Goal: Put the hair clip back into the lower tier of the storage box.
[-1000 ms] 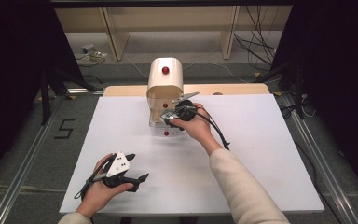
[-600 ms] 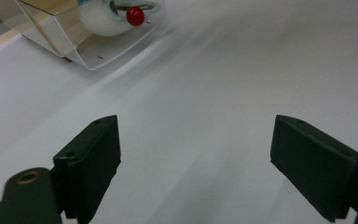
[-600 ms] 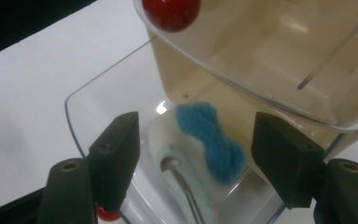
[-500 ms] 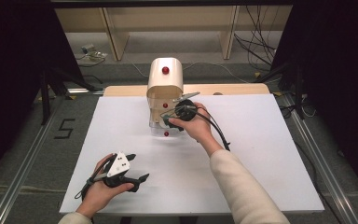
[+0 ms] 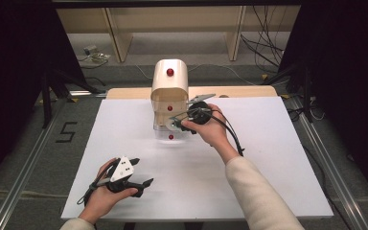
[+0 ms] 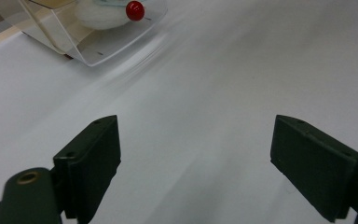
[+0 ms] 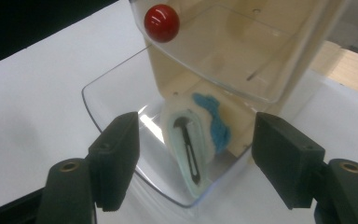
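A small cream cabinet (image 5: pixel 169 84) with clear drawers and red knobs stands at the back of the white table. Its bottom drawer (image 7: pixel 107 100) is pulled out. In it lies a white soft item (image 7: pixel 177 116) with a blue patch and a black mark. My right gripper (image 7: pixel 198 149) hovers open just over that drawer, one jaw on each side of the item, touching nothing; the high view has the right gripper (image 5: pixel 177 122) at the cabinet's front. My left gripper (image 5: pixel 142 171) rests open near the front left of the table, and the left gripper (image 6: pixel 196 163) has nothing between its jaws.
The upper drawer is shut, and its red knob (image 7: pixel 161 22) is just above the open one. The bottom drawer's knob (image 5: pixel 171 137) points toward me. The white table top (image 5: pixel 268 158) spreads wide around the cabinet. Cables and shelf legs lie beyond the far edge.
The right gripper has edged slightly to the right at the open drawer. The left gripper and the drawer have stayed in place.
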`<state>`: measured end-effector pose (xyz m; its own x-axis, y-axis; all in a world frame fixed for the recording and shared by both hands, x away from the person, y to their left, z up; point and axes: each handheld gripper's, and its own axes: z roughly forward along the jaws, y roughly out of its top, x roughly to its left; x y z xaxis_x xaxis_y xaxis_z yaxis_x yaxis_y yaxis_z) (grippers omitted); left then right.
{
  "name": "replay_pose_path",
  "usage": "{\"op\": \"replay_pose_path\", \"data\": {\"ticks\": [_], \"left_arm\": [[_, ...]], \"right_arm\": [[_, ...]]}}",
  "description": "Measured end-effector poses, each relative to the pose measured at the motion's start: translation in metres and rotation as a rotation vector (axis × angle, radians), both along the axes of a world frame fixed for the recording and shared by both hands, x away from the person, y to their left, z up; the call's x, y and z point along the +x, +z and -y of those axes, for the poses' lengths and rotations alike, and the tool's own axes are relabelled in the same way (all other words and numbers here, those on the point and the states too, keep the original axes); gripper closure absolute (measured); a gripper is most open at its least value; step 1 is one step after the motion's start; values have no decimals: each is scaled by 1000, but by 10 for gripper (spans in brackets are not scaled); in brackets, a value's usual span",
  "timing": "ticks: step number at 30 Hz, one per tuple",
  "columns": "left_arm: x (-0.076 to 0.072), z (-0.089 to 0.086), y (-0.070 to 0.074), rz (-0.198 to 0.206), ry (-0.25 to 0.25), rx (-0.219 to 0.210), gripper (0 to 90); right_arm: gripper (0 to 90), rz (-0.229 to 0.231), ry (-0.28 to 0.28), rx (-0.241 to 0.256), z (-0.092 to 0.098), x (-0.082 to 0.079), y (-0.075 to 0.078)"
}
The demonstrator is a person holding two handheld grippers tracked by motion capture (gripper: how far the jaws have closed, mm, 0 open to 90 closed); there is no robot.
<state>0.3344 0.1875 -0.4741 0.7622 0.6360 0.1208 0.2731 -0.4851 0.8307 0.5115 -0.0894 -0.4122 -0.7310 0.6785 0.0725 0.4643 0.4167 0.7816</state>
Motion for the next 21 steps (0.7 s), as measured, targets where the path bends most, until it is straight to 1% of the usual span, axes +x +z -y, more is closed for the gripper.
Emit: {"op": "replay_pose_path", "data": {"ticks": [3, 5, 13, 21], "left_arm": [[0, 0, 0, -3, -1, 3, 160], [0, 0, 0, -3, 0, 4, 160], [0, 0, -1, -2, 3, 2, 159], [0, 0, -1, -4, 7, 2, 159]], "right_arm": [[329, 4, -3, 0, 5, -3, 2], [329, 15, 0, 2, 8, -5, 3], [329, 19, -9, 6, 19, -11, 6], [327, 38, -8, 6, 30, -18, 10]]}}
